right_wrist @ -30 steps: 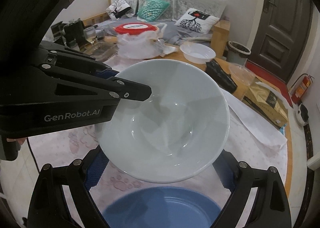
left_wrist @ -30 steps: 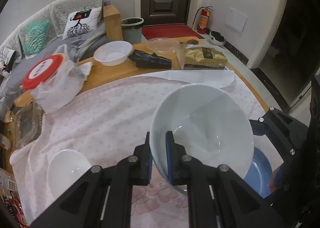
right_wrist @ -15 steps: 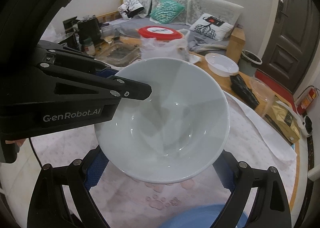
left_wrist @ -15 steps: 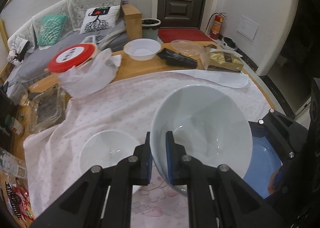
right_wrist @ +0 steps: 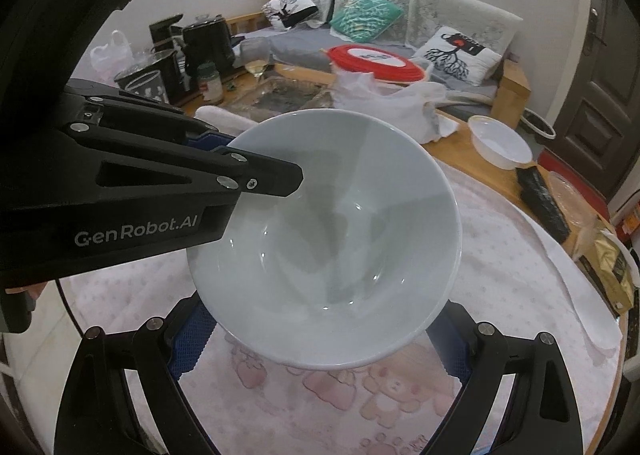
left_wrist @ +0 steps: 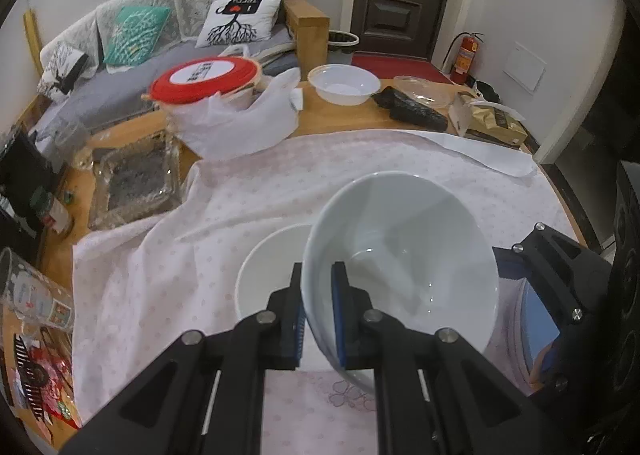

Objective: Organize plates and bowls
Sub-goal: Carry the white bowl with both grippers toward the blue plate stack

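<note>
A large white bowl (left_wrist: 400, 255) hangs tilted above the pink dotted cloth (left_wrist: 200, 255). My left gripper (left_wrist: 318, 283) is shut on its near rim, one finger inside and one outside. In the right wrist view the same bowl (right_wrist: 328, 223) sits between the wide-spread fingers of my right gripper (right_wrist: 320, 335), whose blue pads (right_wrist: 192, 335) press its lower sides. A smaller white bowl (left_wrist: 268, 275) rests on the cloth just left of and below the held bowl. Part of a blue plate (left_wrist: 540, 311) shows at the right behind the right gripper's finger.
At the table's far side are a red-lidded tub in a plastic bag (left_wrist: 208, 75), a white disposable bowl (left_wrist: 344, 83), a black packet (left_wrist: 416, 111) and a gold packet (left_wrist: 492, 119). A glass dish (left_wrist: 136, 183) and a drinking glass (left_wrist: 36, 295) stand at the left.
Both grippers have carried the large bowl leftward across the table. The smaller white bowl now lies right beside it. The blue plate has slid out of the right wrist view.
</note>
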Available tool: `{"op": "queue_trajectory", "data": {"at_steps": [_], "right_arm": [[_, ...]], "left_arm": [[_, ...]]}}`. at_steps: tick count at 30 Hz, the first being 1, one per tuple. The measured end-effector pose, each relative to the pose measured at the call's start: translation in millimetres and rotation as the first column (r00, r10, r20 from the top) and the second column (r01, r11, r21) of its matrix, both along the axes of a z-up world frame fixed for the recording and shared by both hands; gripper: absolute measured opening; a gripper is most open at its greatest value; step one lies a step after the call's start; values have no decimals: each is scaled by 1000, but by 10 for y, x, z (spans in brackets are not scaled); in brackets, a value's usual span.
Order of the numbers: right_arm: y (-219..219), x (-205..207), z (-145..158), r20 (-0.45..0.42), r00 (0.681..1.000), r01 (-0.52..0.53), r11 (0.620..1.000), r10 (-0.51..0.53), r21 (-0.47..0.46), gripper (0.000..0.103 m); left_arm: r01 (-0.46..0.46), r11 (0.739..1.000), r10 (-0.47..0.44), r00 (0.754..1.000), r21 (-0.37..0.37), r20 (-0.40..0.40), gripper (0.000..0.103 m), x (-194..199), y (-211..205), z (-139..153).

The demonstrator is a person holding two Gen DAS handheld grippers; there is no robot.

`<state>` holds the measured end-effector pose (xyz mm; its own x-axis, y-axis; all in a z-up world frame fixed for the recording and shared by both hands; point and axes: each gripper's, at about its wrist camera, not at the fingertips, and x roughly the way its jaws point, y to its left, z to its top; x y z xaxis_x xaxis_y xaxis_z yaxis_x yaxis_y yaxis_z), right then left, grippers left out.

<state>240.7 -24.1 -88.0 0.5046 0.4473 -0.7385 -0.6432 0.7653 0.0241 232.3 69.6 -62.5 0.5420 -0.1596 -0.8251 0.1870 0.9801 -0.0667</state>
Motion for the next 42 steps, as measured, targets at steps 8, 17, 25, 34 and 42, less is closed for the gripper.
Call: {"op": "queue_trajectory", "data": {"at_steps": [8, 17, 25, 34, 42], "right_arm": [[172, 81, -82, -13, 1000, -15, 1000, 15, -18, 90], [306, 130, -136, -21, 999, -32, 999, 32, -32, 90], [397, 172, -210, -31, 999, -42, 998, 40, -57, 90], [423, 180, -247, -35, 999, -42, 996, 39, -76, 91], [410, 187, -261, -45, 998, -35, 997, 32, -70, 91]], "left_arm": [[-20, 1000, 19, 1000, -14, -15, 9, 60, 160, -103], [-38, 999, 37, 999, -12, -37, 9, 115, 293, -220], [-47, 999, 47, 998, -8, -50, 9, 148, 354, -309], [-54, 998, 53, 997, -10, -63, 9, 186, 380, -385], [-52, 999, 52, 997, 0, -65, 9, 215, 358, -417]]}}
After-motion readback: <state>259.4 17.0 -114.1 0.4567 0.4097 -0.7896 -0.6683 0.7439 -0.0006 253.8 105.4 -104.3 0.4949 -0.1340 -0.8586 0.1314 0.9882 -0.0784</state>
